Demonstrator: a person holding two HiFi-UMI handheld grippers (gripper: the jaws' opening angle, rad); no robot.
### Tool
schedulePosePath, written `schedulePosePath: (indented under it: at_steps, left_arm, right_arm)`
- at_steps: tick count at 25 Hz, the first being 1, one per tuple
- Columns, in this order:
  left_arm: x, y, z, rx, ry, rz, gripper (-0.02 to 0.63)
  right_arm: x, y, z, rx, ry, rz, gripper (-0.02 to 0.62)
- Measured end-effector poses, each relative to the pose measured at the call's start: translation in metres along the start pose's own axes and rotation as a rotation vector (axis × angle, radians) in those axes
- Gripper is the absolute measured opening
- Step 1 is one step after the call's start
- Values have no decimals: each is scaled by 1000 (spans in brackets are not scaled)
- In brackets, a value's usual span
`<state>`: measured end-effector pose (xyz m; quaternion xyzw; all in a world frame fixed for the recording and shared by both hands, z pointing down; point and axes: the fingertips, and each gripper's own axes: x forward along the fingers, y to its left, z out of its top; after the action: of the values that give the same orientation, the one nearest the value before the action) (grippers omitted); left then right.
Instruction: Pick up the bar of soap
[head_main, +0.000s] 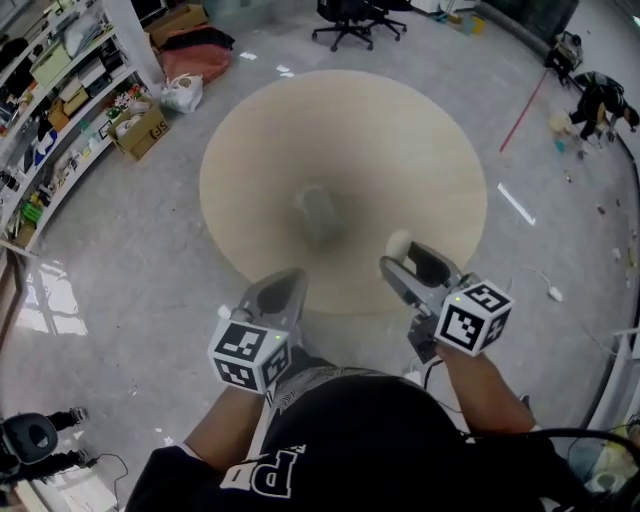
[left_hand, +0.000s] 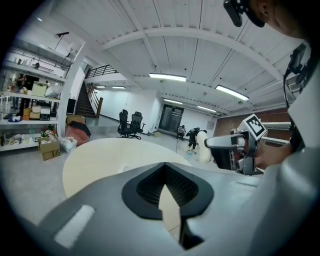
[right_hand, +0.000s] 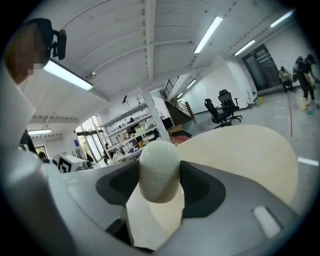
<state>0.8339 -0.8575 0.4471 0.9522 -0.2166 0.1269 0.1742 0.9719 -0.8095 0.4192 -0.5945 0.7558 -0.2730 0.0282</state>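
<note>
- The right gripper (right_hand: 159, 181) pinches the bar of soap (right_hand: 159, 165) across its middle.
- The soap looks light, stiff and probably slippery, so a mid-body grip suits it.
- The left gripper (left_hand: 164, 186) has its jaws pressed together, empty.

We hold both grippers forward: left gripper (head_main: 284, 288) fingers together, empty; right gripper (head_main: 407, 258) fingers clamped on the bar of soap (right_hand: 159, 170).

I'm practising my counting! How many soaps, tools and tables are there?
Bar of soap: 1
Tools: 2 (left tool, shut on nothing; right tool, gripping the soap)
Round table: 1
Total: 4
</note>
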Motion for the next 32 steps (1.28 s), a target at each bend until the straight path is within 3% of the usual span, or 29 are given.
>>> schedulePosePath:
  at_steps: [5,11,15,21,32]
  left_arm:
    - [6,-79,-18,-2,-1,-17,7]
    - [-5,-132,-18,0,-102,35,8]
    - [-5,-164,-24,-7,-88,60,8]
    - [-27,-169,-40,7,-89,101,8]
    - [-59,-165,-45,7,-119,155,8]
  right_arm:
    - [-77,-13,-23,136,-42,43,264]
    - [-128,-21,-38,151,-37,74,264]
    - [-160,-28,-44,120,-31,92,264]
    - [-160,-4,-65,83,-36,163,264]
    - [-155,24,-84,-9,16,213,264]
